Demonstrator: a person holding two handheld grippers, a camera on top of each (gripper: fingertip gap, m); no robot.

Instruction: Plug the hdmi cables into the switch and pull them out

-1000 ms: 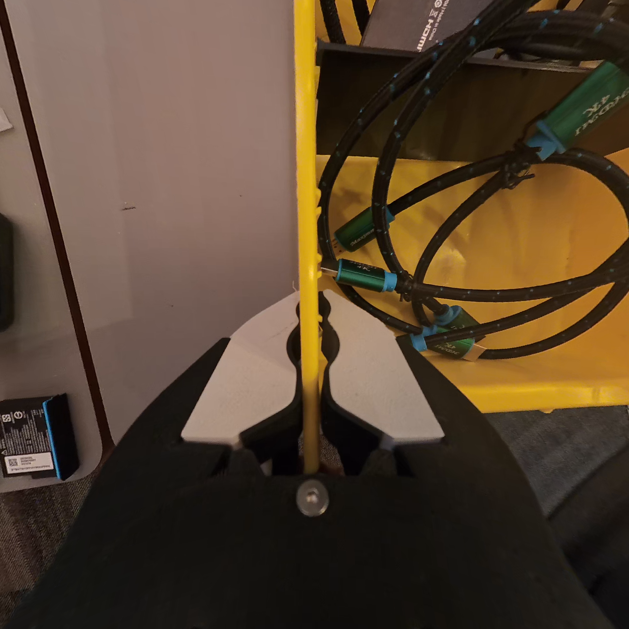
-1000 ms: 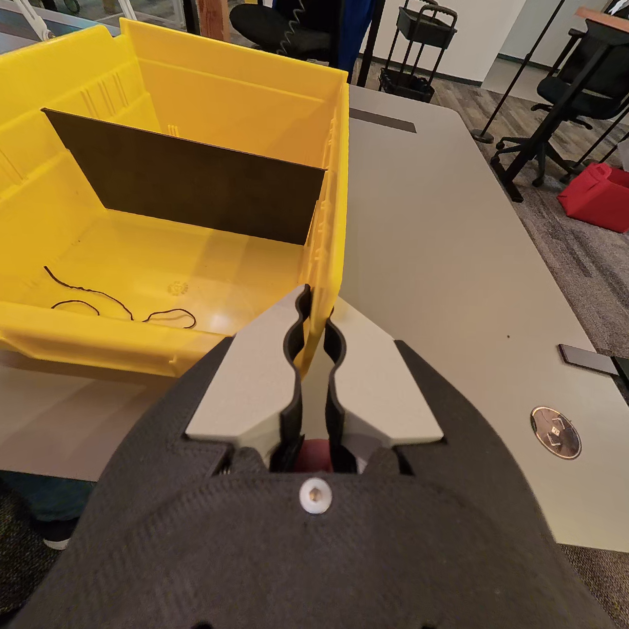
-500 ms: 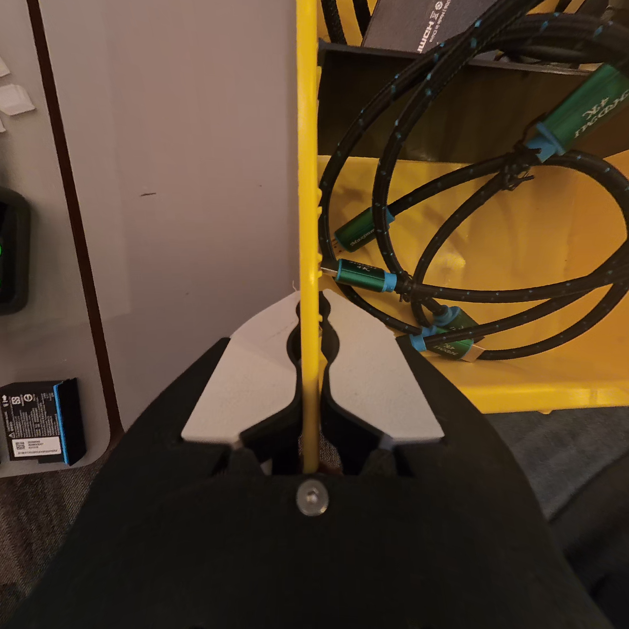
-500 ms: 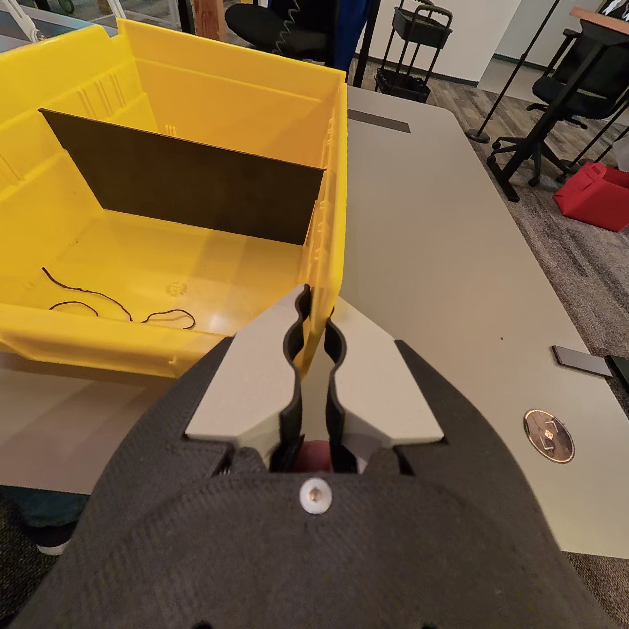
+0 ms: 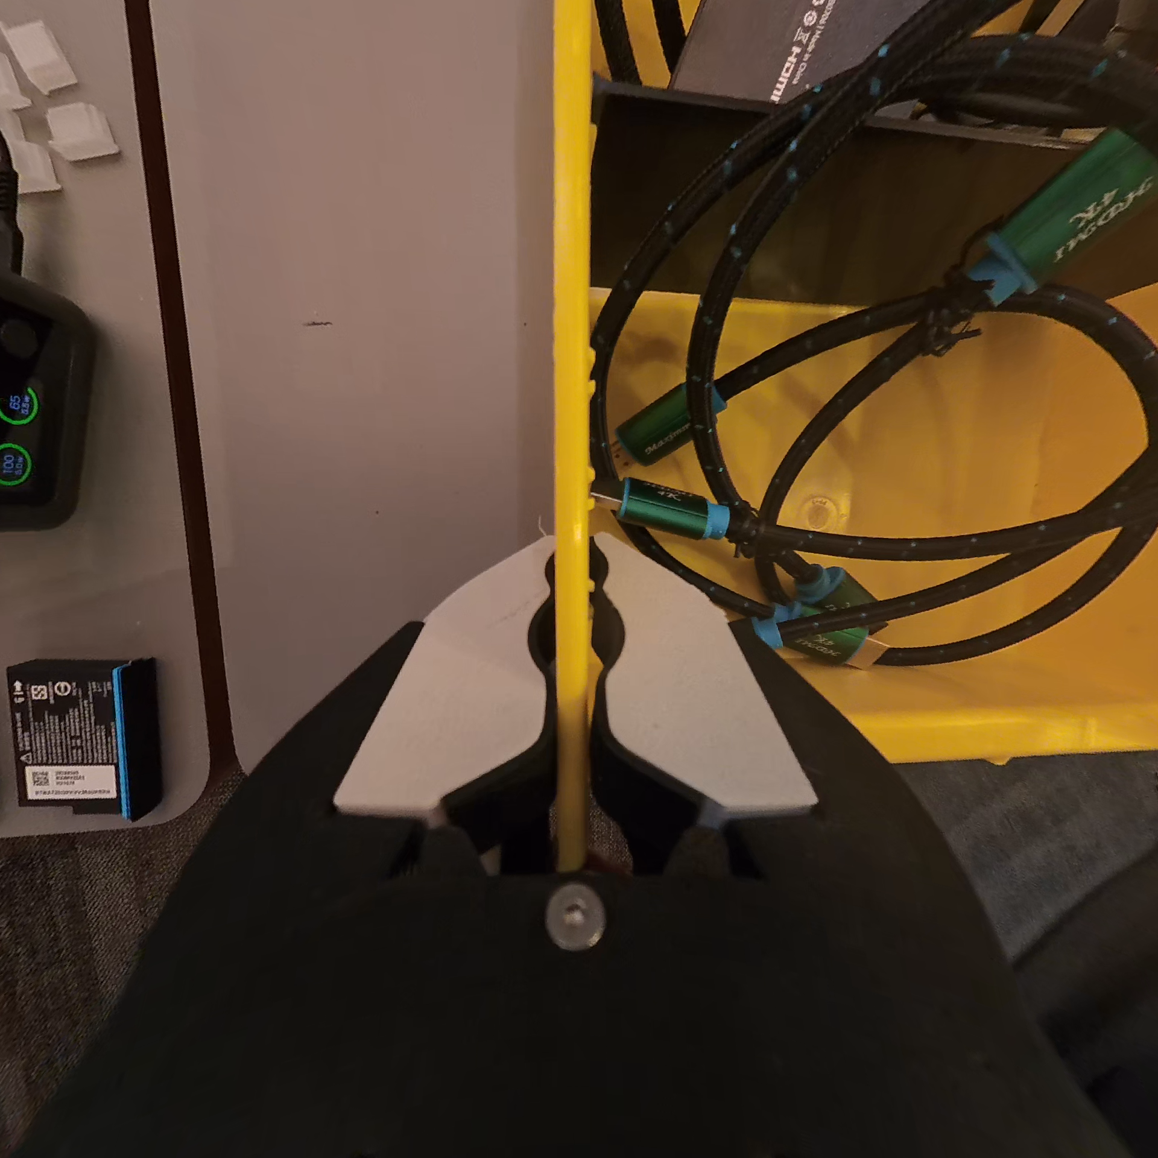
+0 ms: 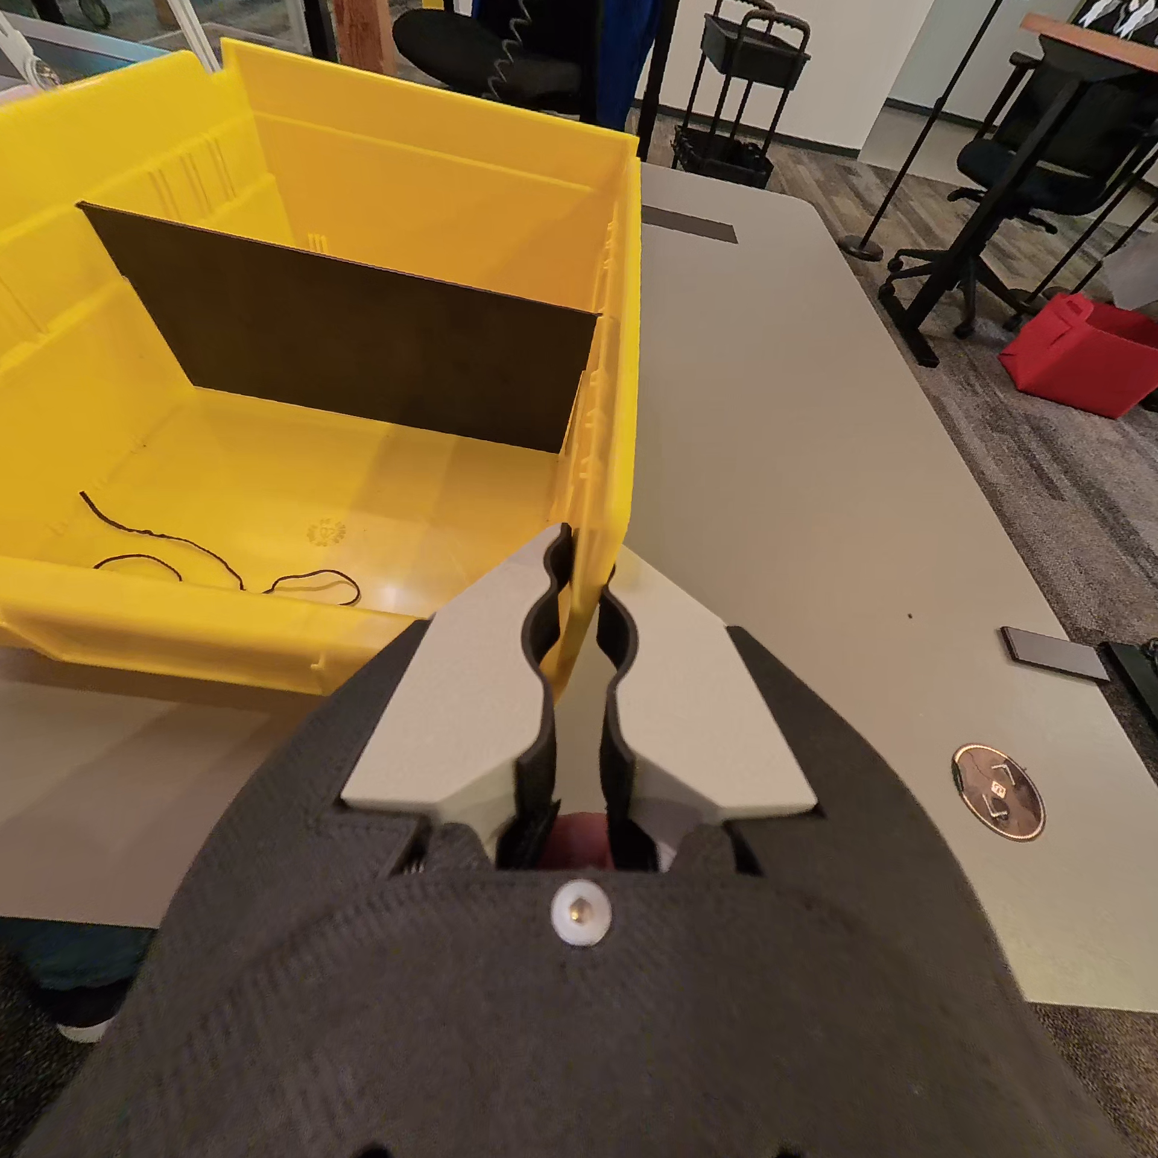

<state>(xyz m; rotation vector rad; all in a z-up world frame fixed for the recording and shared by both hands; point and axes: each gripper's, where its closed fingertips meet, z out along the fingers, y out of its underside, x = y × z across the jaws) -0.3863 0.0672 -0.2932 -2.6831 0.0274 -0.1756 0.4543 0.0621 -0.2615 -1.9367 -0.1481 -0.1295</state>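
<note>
In the left wrist view my left gripper (image 5: 573, 551) is shut on the left wall (image 5: 571, 250) of a yellow bin. Several black braided HDMI cables (image 5: 877, 539) with green plugs (image 5: 664, 504) lie coiled in its front compartment. The dark switch box (image 5: 783, 56) sits behind a black divider (image 5: 783, 207). In the right wrist view my right gripper (image 6: 589, 558) is shut on the right wall (image 6: 617, 376) of a yellow bin near its front corner. That bin's front compartment holds only thin black threads (image 6: 188, 551) before a black divider (image 6: 351, 351).
Left of the bin, on the grey table, lie a black battery (image 5: 81, 739), a dark charger with green rings (image 5: 31, 407) and small white pieces (image 5: 56, 125). The right side of the table (image 6: 814, 501) has a round metal grommet (image 6: 997, 791) and a flat dark slab (image 6: 1053, 652). Chairs (image 6: 1034, 175) and a red bag (image 6: 1090, 357) stand beyond. My hands' fingertips stand some 85 cm from each other. It is some 20 cm from my right tips to the round metal grommet (image 6: 997, 791).
Both grippers keep hold of the bin walls. In the left view the battery and charger have slid rightward into view; in the right view the table has shifted slightly left. The bins stay fixed in view.
</note>
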